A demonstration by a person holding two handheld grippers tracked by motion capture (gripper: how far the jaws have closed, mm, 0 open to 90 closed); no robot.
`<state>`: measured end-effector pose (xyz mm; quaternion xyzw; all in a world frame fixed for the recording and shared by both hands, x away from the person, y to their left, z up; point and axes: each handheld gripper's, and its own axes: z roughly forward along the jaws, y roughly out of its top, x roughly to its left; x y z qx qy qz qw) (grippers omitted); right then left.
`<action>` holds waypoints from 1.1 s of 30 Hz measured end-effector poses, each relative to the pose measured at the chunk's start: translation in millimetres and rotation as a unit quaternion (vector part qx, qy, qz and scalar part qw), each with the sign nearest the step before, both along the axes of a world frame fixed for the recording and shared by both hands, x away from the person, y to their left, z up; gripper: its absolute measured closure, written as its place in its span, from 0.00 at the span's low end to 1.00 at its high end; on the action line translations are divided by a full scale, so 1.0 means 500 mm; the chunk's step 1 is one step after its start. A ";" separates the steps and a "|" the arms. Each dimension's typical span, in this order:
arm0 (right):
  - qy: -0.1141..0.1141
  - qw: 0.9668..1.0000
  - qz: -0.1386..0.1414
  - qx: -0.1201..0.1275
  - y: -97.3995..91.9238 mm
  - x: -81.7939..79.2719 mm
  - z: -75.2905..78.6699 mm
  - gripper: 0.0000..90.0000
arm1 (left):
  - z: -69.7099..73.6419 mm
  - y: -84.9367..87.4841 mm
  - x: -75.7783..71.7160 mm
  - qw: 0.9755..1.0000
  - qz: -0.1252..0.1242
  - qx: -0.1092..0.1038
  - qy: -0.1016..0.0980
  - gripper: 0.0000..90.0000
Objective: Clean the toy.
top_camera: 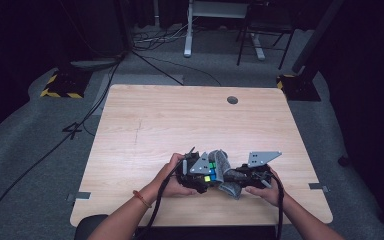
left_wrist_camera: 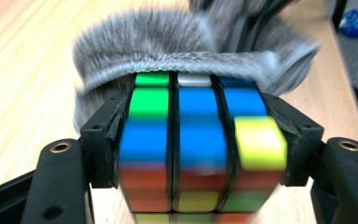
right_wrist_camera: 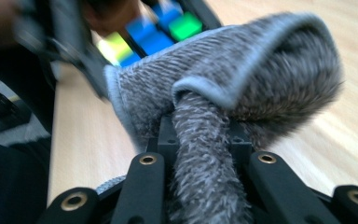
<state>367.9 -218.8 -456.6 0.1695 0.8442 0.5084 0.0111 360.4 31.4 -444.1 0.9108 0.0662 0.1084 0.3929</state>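
With the left hand-held gripper clamped on the puzzle cube just above the worktop and the right hand-held gripper pinching the grey cloth against the cube's far face, steady, short wipes seemed best.

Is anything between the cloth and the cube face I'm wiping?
Nothing visible. The grey cloth, pinched in the right gripper, drapes straight over the far edge of the cube, which the left gripper clamps by its sides. The bare table lies beyond.
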 end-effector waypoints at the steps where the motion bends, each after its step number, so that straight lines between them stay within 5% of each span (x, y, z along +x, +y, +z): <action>1: -0.001 1.000 0.004 0.009 -0.001 -0.001 0.005 0.84 | -0.005 -0.004 0.000 1.000 -0.002 0.009 0.001 0.36; 3: -0.008 1.000 0.012 0.017 0.003 -0.007 0.016 0.84 | -0.016 -0.017 -0.005 0.999 -0.007 0.033 -0.004 0.36; 7: -0.030 0.999 0.017 -0.005 0.017 -0.019 0.026 0.84 | -0.016 -0.023 -0.006 0.999 -0.008 0.031 -0.004 0.37; 13: -0.020 0.999 -0.016 -0.037 0.004 -0.003 0.007 0.84 | -0.002 -0.009 -0.003 1.000 -0.007 0.007 -0.004 0.37; 17: 0.007 0.998 -0.019 -0.064 0.002 0.005 -0.015 0.84 | 0.005 -0.002 -0.005 1.000 -0.007 0.001 -0.010 0.37; 19: 0.024 0.998 -0.015 -0.060 0.001 0.007 -0.023 0.84 | 0.007 0.001 -0.005 1.000 -0.007 0.000 -0.010 0.37; 22: 0.019 0.998 -0.008 -0.058 0.003 0.000 -0.017 0.84 | 0.008 0.004 -0.003 1.000 -0.003 0.000 -0.011 0.37; 25: 0.002 1.000 0.003 -0.029 0.000 -0.010 0.006 0.84 | 0.007 0.002 -0.002 1.000 -0.007 -0.004 -0.004 0.37; 30: -0.021 1.000 -0.015 -0.014 0.011 -0.004 0.030 0.84 | 0.010 -0.003 -0.009 1.000 -0.012 -0.002 -0.010 0.37; 33: -0.011 0.999 -0.031 -0.024 0.009 0.010 0.017 0.84 | 0.018 0.003 -0.012 1.000 -0.015 -0.011 -0.012 0.37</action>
